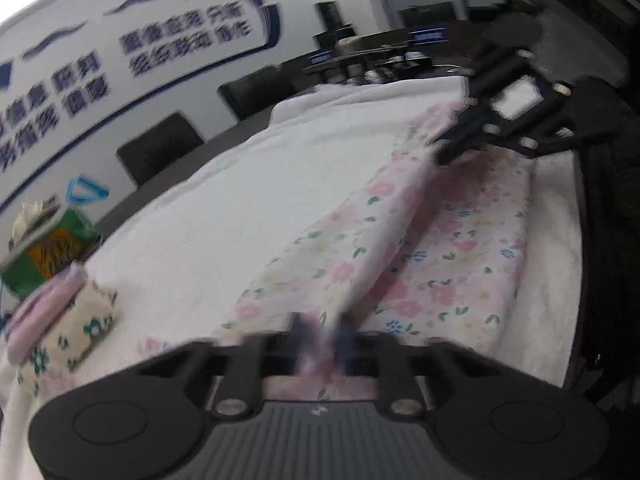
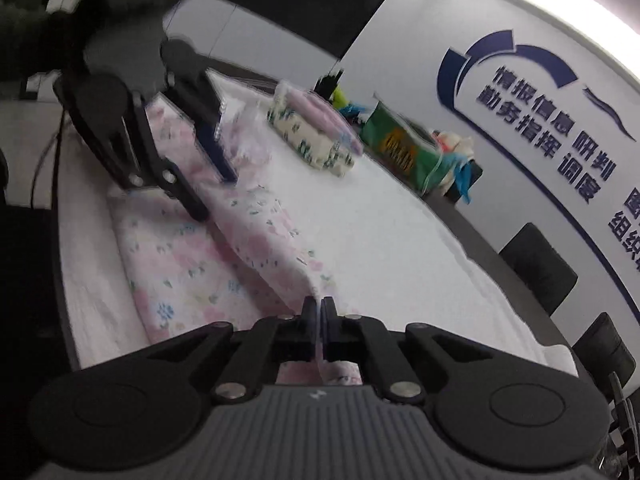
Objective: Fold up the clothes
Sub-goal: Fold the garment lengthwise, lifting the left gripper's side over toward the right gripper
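Closest to the left wrist camera, the left hand-held gripper [image 1: 322, 330] was pinched closed on a raised edge of the floral garment [image 1: 452, 240], and the right hand-held gripper [image 2: 319, 312] was likewise clamped tight on the same cloth at its own end. Between them the fabric rose in a ridge, while the rest of the garment lay flat on the white towel [image 1: 248, 200] covering the surface, near its front edge.

Judging from this, the main risk was uneven travel: if one gripper led the other, the lifted edge would likely skew and the fold land crooked. Thin cloth held by so little could also slip from the jaws, or drag the lower layer and towel along, bunching both.

Both views were smeared by motion blur, so how much fabric sat between the fingers could not be made out. Each gripper body hid the garment's nearest edge. What kind of garment it was stayed unclear. A folded stack [image 2: 316, 136] and a green bag [image 2: 404, 152] sat well apart, also blurred.
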